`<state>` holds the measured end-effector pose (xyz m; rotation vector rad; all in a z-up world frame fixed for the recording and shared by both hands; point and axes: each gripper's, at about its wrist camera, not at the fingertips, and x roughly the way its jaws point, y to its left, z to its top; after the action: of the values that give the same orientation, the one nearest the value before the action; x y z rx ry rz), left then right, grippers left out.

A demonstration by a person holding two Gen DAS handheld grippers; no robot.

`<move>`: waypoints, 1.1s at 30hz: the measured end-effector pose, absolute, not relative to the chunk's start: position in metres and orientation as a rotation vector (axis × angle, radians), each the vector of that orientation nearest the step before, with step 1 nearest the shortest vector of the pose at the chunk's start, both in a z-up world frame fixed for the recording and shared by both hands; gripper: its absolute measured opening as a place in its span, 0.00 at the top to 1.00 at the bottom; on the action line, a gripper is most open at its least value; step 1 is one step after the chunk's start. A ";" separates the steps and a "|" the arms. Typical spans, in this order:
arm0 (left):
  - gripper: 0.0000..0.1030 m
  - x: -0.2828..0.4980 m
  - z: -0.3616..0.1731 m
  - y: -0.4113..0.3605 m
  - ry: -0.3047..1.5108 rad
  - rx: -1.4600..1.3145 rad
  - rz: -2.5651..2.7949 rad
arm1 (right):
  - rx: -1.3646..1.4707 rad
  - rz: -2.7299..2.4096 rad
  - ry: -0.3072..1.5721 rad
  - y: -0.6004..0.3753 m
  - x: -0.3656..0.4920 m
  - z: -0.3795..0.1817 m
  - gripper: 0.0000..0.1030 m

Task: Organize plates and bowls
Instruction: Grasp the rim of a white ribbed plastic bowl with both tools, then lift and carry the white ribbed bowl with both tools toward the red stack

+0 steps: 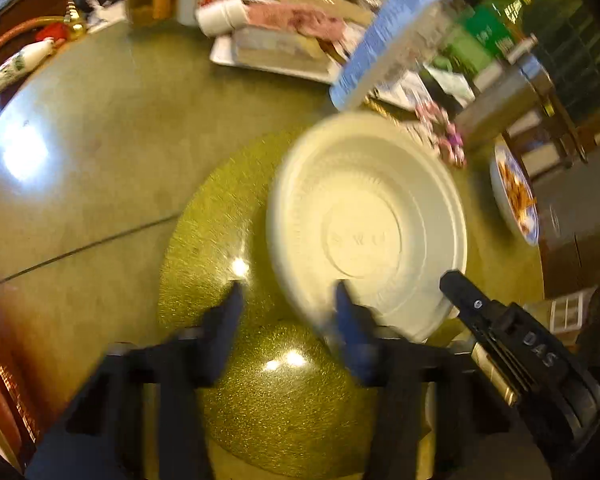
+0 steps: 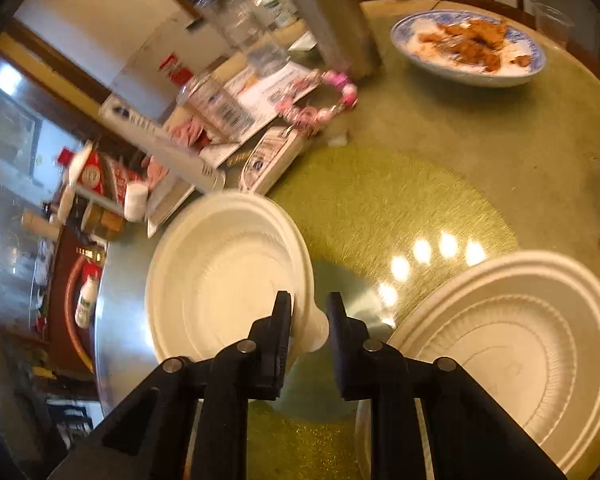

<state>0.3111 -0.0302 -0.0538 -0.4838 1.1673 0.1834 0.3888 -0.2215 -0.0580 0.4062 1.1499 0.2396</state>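
A white disposable bowl (image 2: 228, 276) is held tilted above the table; its underside shows in the left wrist view (image 1: 364, 224). My right gripper (image 2: 309, 312) is shut on the bowl's rim tab, and one of its fingers (image 1: 460, 292) shows at the bowl's lower right edge. My left gripper (image 1: 288, 292) is open, its right finger at the bowl's near edge, its left finger over the green-gold placemat (image 1: 220, 220). A second white bowl (image 2: 512, 352) rests on the table at the lower right of the right wrist view.
A blue-rimmed plate of fried food (image 2: 468, 48) sits at the far right of the glass-topped table (image 2: 480, 128). Clutter lines the far side: jars (image 2: 236, 20), papers and boxes (image 2: 268, 156), a pink bead bracelet (image 2: 320, 100), a blue carton (image 1: 388, 36), bottles (image 1: 16, 64).
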 end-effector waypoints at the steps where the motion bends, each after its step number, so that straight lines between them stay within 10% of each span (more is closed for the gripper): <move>1: 0.81 0.310 -0.053 -0.033 1.168 -0.448 0.177 | 0.412 0.254 1.146 -0.221 0.385 -0.057 0.82; 33: 0.85 0.084 -0.008 -0.013 1.019 -0.360 -0.043 | 0.475 0.242 0.893 -0.222 0.070 -0.001 0.86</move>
<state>0.0845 -0.0134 -0.0078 -0.3604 1.0190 -0.0430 0.0701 -0.2220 -0.0005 0.4749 0.8928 0.2418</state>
